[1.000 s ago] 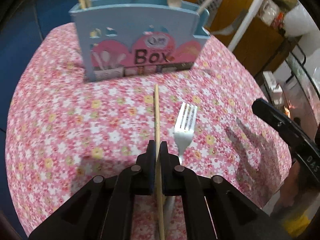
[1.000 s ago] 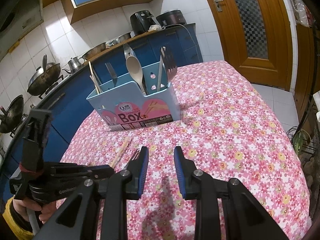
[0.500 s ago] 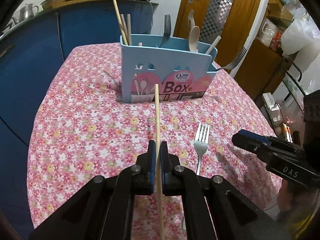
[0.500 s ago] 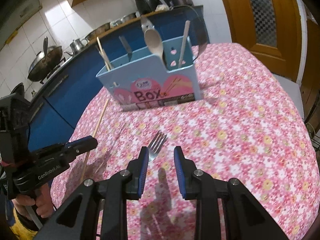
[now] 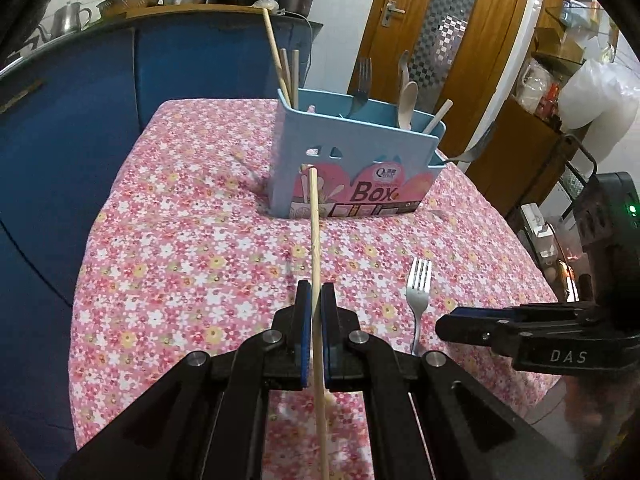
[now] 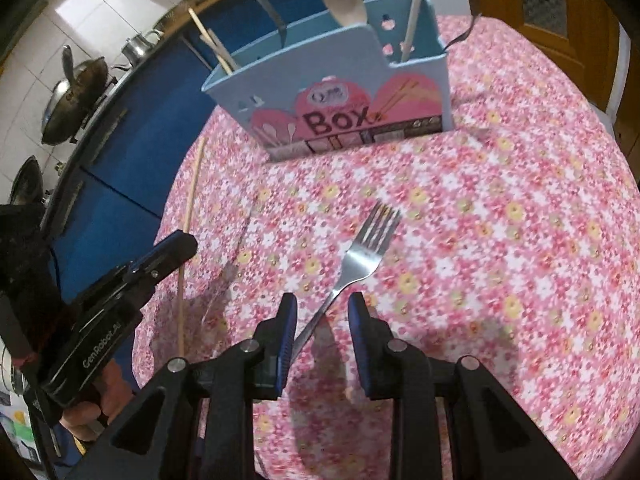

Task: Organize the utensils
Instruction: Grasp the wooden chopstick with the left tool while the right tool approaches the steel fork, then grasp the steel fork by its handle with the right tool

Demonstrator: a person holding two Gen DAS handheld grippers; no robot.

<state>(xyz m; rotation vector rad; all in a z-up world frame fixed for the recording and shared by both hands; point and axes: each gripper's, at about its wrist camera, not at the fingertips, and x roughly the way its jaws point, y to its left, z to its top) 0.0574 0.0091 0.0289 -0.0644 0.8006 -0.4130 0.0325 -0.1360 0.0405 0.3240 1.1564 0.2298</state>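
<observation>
Two handheld grippers work over a surface [image 5: 180, 240] draped in a pink floral cloth, with a light blue utensil box [image 5: 352, 168] labelled "Box" standing upright toward its far end as the landmark. Inside the box stand several wooden chopsticks at its left end, a dark fork [image 5: 362, 80] and a pale spoon [image 5: 408, 106] nearer the middle, and one more light stick at the right end. On the near side of the box, the left gripper [image 5: 314, 328] is held above the cloth with its blue-padded fingers [image 5: 305, 320] pressed together on a single wooden chopstick [image 5: 314, 232], which runs lengthwise between them and points toward the box's front face; in the left wrist view its tip overlaps the box's lower left corner, though whether it touches cannot be told. To the right of that chopstick, also on the near side of the box, a silver fork [image 6: 360, 256] lies flat on the cloth, tines toward the box. The right gripper [image 6: 322, 332] sits low over the fork's handle, its fingers [image 6: 286, 328] apart with the handle passing between them, close to the left one; contact cannot be made out.
</observation>
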